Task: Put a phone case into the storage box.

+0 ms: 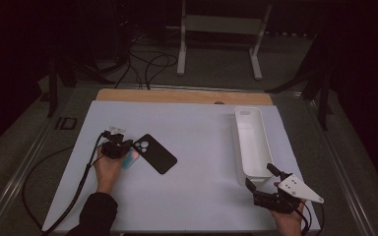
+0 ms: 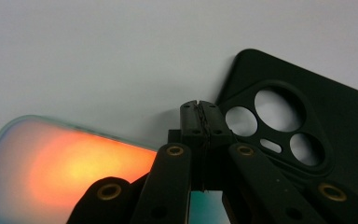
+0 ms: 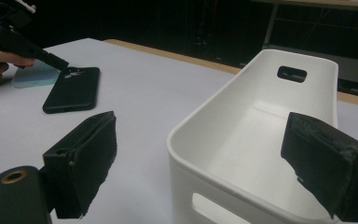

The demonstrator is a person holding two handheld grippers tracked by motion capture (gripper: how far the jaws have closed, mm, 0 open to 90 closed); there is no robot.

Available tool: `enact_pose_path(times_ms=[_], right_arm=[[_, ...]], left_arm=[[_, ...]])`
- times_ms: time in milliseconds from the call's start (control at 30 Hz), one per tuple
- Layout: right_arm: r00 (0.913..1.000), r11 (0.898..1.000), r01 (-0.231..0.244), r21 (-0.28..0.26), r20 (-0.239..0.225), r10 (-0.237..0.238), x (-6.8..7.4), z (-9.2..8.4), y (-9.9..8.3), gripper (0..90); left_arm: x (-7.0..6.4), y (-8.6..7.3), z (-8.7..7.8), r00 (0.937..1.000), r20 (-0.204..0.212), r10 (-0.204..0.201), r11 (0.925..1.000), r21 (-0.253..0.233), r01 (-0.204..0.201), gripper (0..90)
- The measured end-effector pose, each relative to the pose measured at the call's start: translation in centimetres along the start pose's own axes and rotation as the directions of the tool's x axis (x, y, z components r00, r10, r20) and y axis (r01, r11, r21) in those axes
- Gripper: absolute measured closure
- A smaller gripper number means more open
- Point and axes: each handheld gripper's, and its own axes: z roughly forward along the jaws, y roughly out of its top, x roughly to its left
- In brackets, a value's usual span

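A black phone case [image 1: 158,155] lies flat on the white table cover, camera cut-outs toward the left. Just left of it lies a phone [image 1: 129,160] with a pale edge; in the left gripper view its face [image 2: 51,163] glows orange. My left gripper [image 1: 131,147] hovers low over the gap between the two, and its jaws are shut with nothing between them [image 2: 199,111], tips beside the case's camera corner [image 2: 279,123]. My right gripper [image 1: 262,179] stands open at the near right, its jaws [image 3: 205,163] spread before the near end of a white bin [image 3: 261,116].
The long white bin [image 1: 252,142] runs front to back on the right side and has nothing in it. A wooden table edge [image 1: 177,95] shows behind the white cover. The left gripper's cable [image 1: 81,182] trails off the front left. Beyond the table stands a white frame [image 1: 219,29].
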Motion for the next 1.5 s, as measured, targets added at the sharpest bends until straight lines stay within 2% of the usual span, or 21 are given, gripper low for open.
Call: enact_pose_path(times_ms=[300,567,700,800,900,1000,1100,1267,1333,1500], right_arm=[[1.0000,1.000,-0.002,-0.004,0.008,0.002,-0.1,-0.2,0.0,10.3],[1.0000,1.000,0.003,-0.003,0.006,-0.003,0.0,-0.1,0.1,10.4],[1.0000,1.000,0.008,-0.005,0.005,-0.008,0.0,0.0,0.2,10.4],[0.9999,1.000,0.009,-0.008,0.006,-0.009,-0.1,0.0,0.3,10.4],[0.9999,1.000,0.011,-0.008,0.008,-0.011,-0.1,0.1,0.3,10.4],[0.9999,1.000,0.013,-0.013,0.010,-0.012,-0.2,0.0,0.5,10.4],[0.9998,1.000,0.014,-0.019,0.011,-0.014,-0.4,0.0,0.6,10.4],[0.9999,1.000,0.010,-0.008,-0.003,-0.010,-1.0,0.3,1.1,10.3],[0.9999,1.000,0.009,0.004,-0.011,-0.009,-1.1,0.5,1.4,10.3],[0.9994,1.000,0.016,0.011,-0.031,-0.015,-1.3,1.1,2.0,10.3]], left_arm=[[-0.3,-0.3,-0.7,0.9998,-0.013,0.013,0.9987,0.050,-0.012,90.0],[-1.9,-1.9,-2.7,0.9978,-0.015,0.064,0.9932,0.098,-0.063,90.0],[-2.8,-2.5,-3.3,0.9963,0.019,0.084,0.9908,0.105,-0.085,90.0],[-3.3,-3.2,-3.9,0.9963,0.045,0.074,0.9919,0.100,-0.078,90.0],[-3.6,-4.0,-4.7,0.9964,0.044,0.073,0.9917,0.103,-0.077,90.0],[-3.5,-4.9,-5.7,0.9967,0.030,0.076,0.9912,0.106,-0.078,89.9],[-2.6,-6.1,-7.0,0.9981,-0.003,0.061,0.9932,0.100,-0.060,89.9],[-0.9,-7.5,-8.4,0.9973,-0.073,-0.010,0.9970,0.075,0.015,89.6],[-0.5,-7.8,-8.6,0.9975,-0.066,-0.026,0.9975,0.064,0.030,89.6],[-0.7,-7.8,-8.5,0.9985,-0.055,-0.006,0.9988,0.049,0.009,87.1]])
